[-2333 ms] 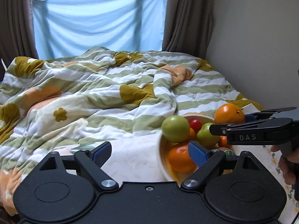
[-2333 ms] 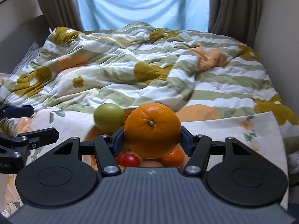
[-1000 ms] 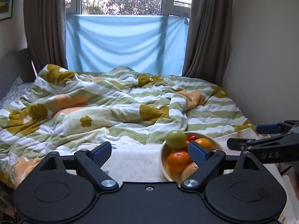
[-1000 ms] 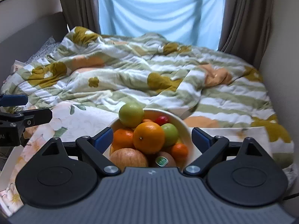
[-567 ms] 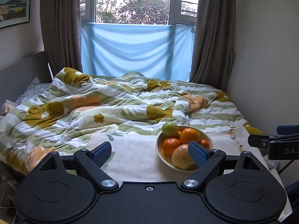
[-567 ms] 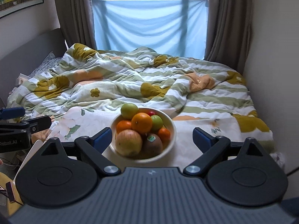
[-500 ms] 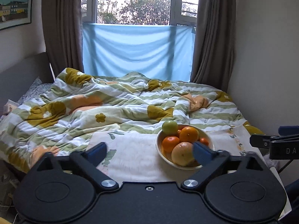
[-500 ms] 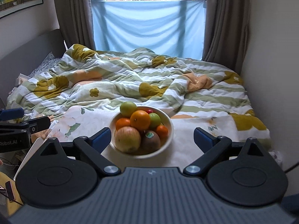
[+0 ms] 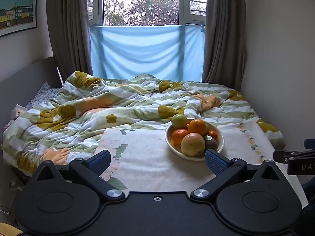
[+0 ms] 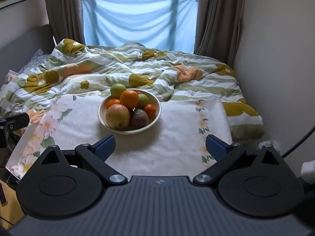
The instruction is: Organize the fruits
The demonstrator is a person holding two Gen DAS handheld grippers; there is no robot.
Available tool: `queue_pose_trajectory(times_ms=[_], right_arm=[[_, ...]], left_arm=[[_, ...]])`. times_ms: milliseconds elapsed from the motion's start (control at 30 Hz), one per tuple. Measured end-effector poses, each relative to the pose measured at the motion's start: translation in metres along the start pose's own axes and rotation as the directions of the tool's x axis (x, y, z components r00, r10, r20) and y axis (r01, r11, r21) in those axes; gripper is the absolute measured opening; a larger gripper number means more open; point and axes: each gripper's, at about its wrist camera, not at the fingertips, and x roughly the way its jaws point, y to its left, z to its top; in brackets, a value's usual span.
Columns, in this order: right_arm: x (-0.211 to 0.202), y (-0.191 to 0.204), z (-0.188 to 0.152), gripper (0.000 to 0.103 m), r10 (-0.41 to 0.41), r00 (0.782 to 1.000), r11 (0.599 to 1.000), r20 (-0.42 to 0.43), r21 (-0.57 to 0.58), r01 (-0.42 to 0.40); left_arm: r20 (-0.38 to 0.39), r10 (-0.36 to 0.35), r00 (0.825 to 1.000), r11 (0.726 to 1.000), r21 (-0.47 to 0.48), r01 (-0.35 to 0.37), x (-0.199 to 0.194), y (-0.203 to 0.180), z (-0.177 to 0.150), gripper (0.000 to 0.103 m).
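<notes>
A cream bowl (image 9: 220,143) (image 10: 155,116) heaped with fruit rests on a white floral cloth (image 9: 149,157) (image 10: 177,137) at the foot of the bed. In it are oranges (image 9: 197,126) (image 10: 129,98), green apples (image 9: 178,121) (image 10: 117,90), a large yellow-red apple (image 9: 193,144) (image 10: 118,116) and a brown kiwi with a sticker (image 10: 139,118). My left gripper (image 9: 157,162) is open and empty, well short of the bowl. My right gripper (image 10: 160,146) is also open and empty, nearer than the bowl. The right gripper's tip shows at the left wrist view's right edge (image 9: 295,157).
A rumpled green, white and mustard striped quilt (image 9: 128,106) (image 10: 137,68) covers the bed behind the cloth. A wall (image 10: 275,59) runs close along the right. Brown curtains and a blue sheet (image 9: 146,53) hang at the window. A grey headboard (image 9: 29,76) stands at left.
Both grippers have pulled back from the bowl, which now looks smaller and farther off. The right gripper, which held an orange earlier, is empty, and that orange lies on top of the pile.
</notes>
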Motion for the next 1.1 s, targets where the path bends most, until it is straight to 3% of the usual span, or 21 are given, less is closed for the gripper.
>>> queue_pose_trajectory(times_ms=[1100], right_arm=[[0.014, -0.008, -0.011, 0.103, -0.024, 0.998, 0.998, -0.055, 0.049, 0.027]], left_arm=[[-0.030, -0.017, 0.999, 1.000, 0.017, 0.017, 0.010, 0.001, -0.004, 0.103]])
